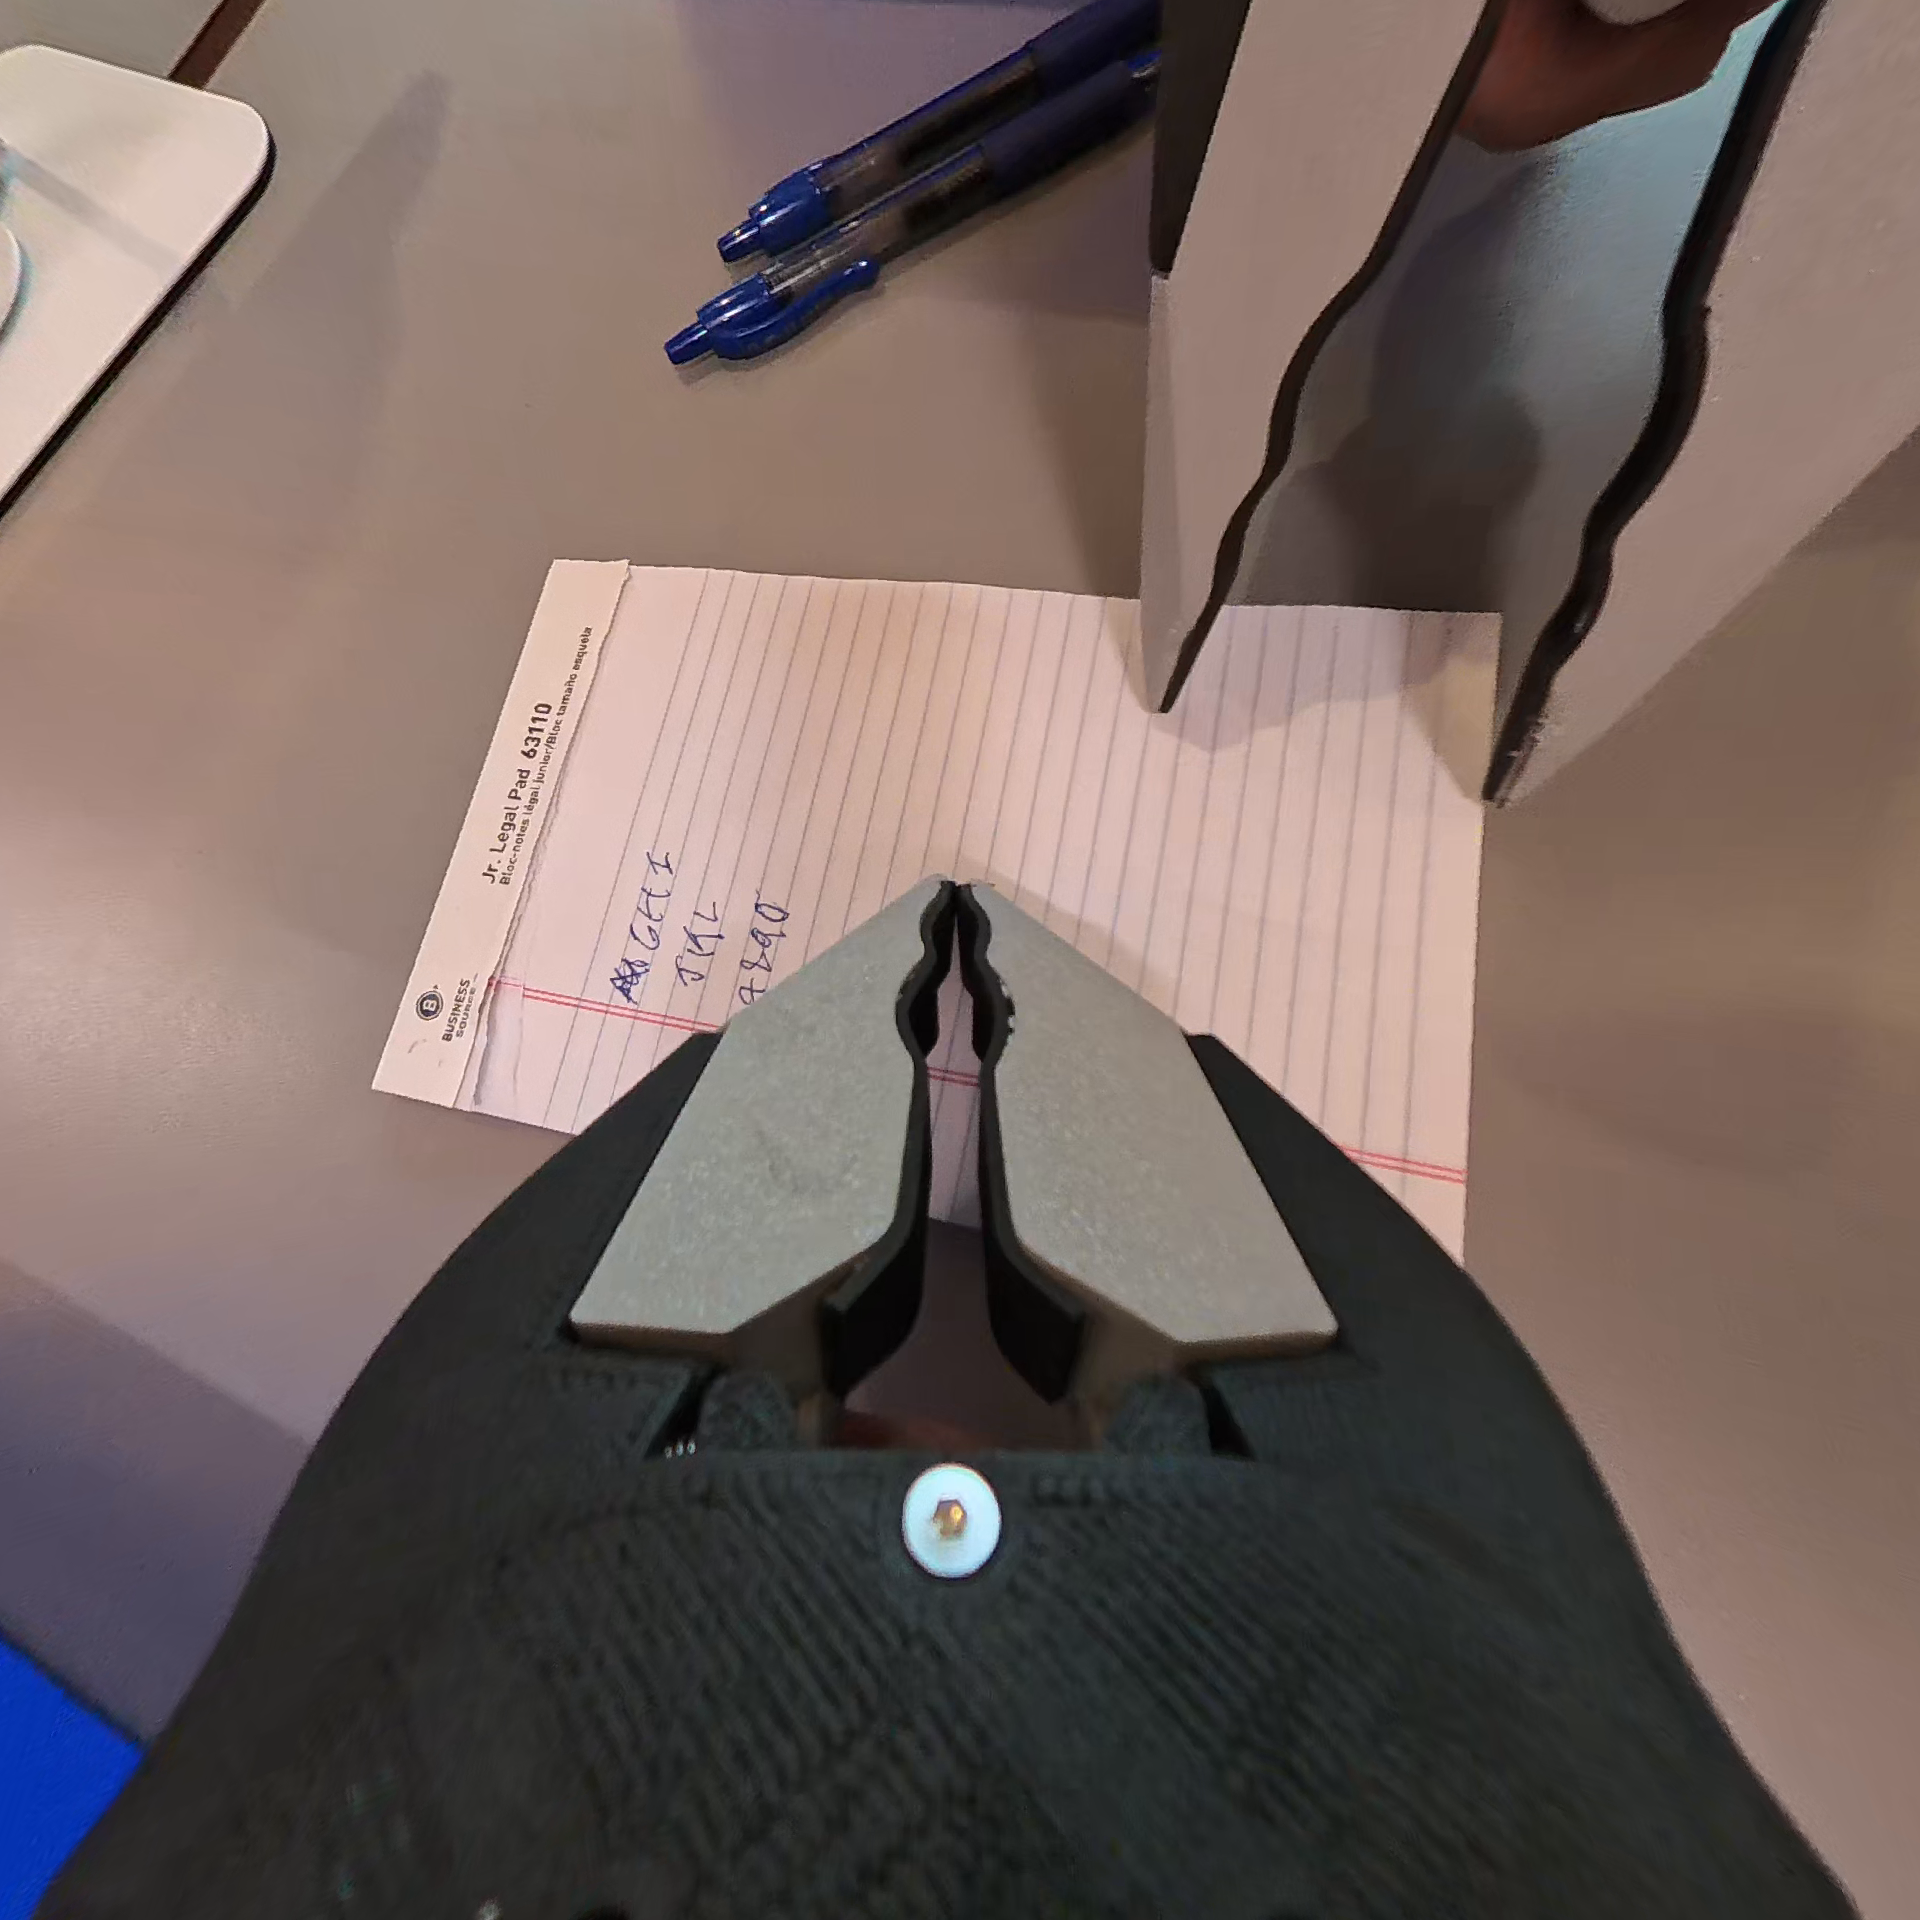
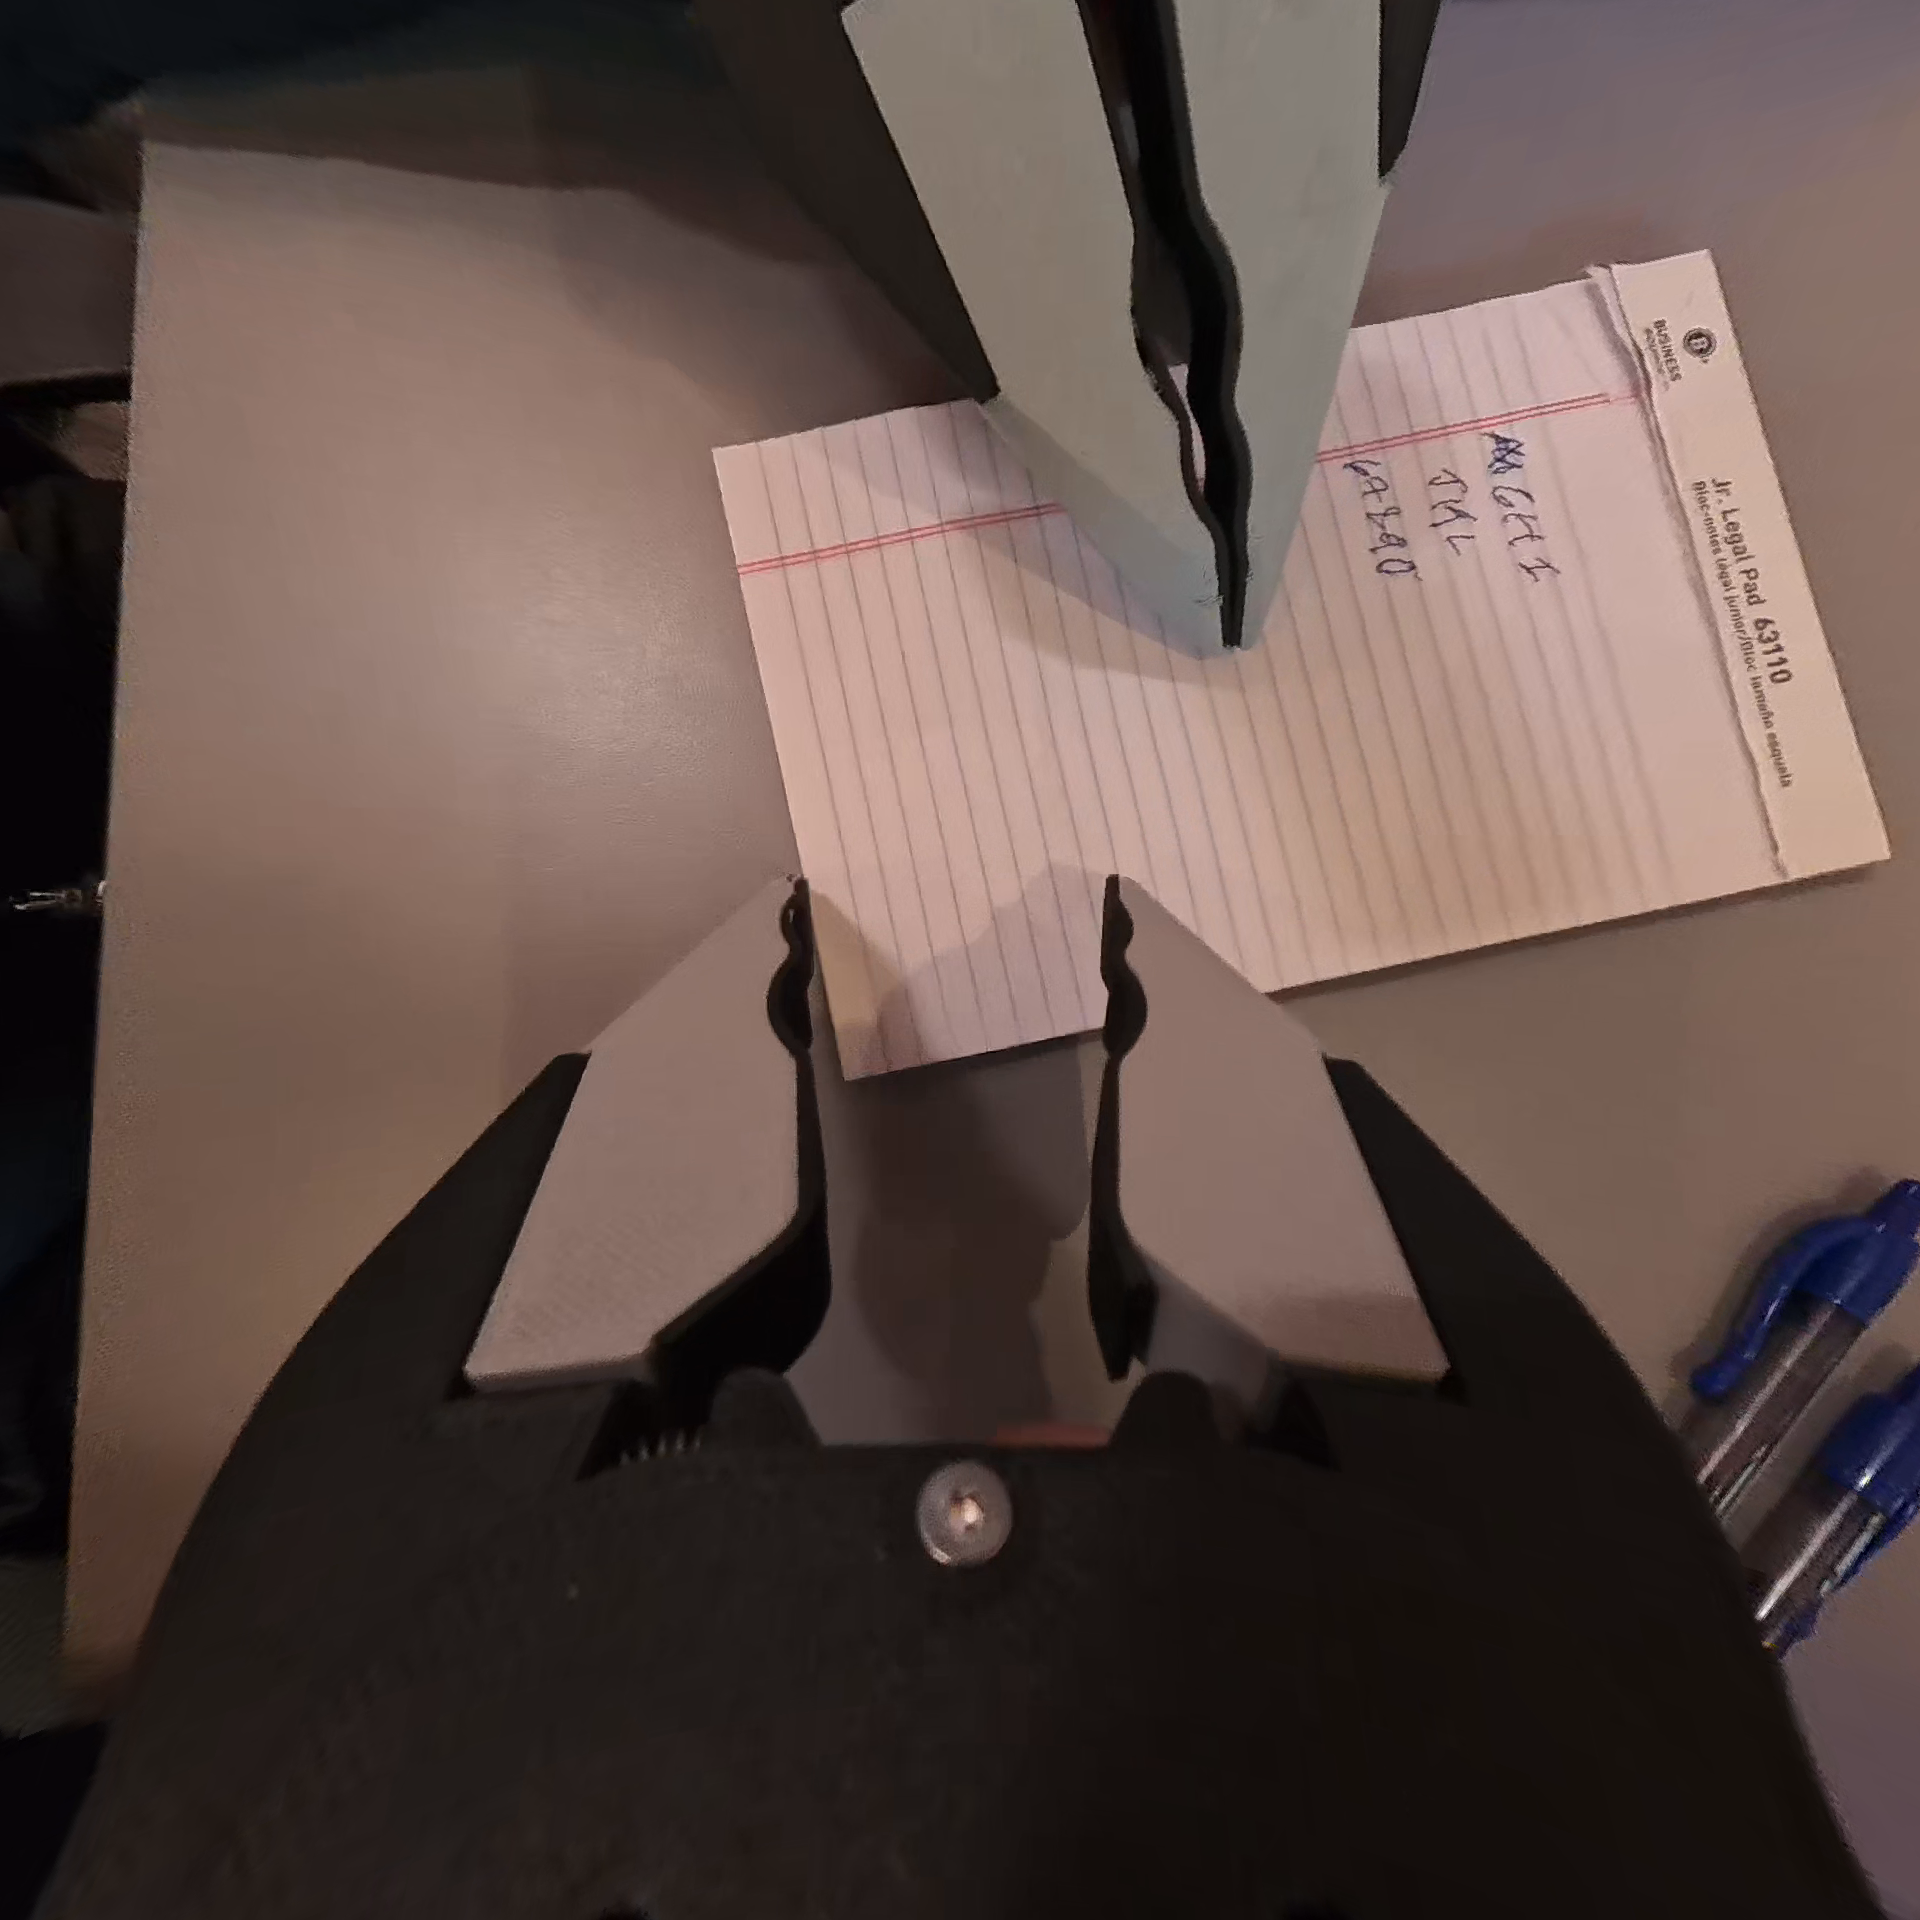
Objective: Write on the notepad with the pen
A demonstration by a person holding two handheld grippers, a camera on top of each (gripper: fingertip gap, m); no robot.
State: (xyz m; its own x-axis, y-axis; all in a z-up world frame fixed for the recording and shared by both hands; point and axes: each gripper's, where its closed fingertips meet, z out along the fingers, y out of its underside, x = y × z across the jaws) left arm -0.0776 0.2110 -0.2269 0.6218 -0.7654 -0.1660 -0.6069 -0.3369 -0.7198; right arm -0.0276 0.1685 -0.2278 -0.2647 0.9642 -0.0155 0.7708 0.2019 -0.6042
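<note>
A white lined notepad (image 1: 1039, 748) with some blue handwriting near its top lies flat on the grey table; it also shows in the right wrist view (image 2: 1299, 727). My left gripper (image 1: 956, 888) is shut and empty, its tips over the middle of the pad; it also shows in the right wrist view (image 2: 1231, 623). My right gripper (image 2: 951, 894) is open and empty above the pad's bottom corner; it also shows in the left wrist view (image 1: 1330, 743). Two blue pens (image 1: 894, 197) lie side by side on the table beyond the pad, and at the right edge of the right wrist view (image 2: 1808, 1392).
A white flat stand base (image 1: 104, 239) sits at the far left of the grey table (image 1: 312, 623). A blue thing (image 1: 52, 1766) shows at the lower left corner. The table edge runs down the left of the right wrist view (image 2: 114, 935).
</note>
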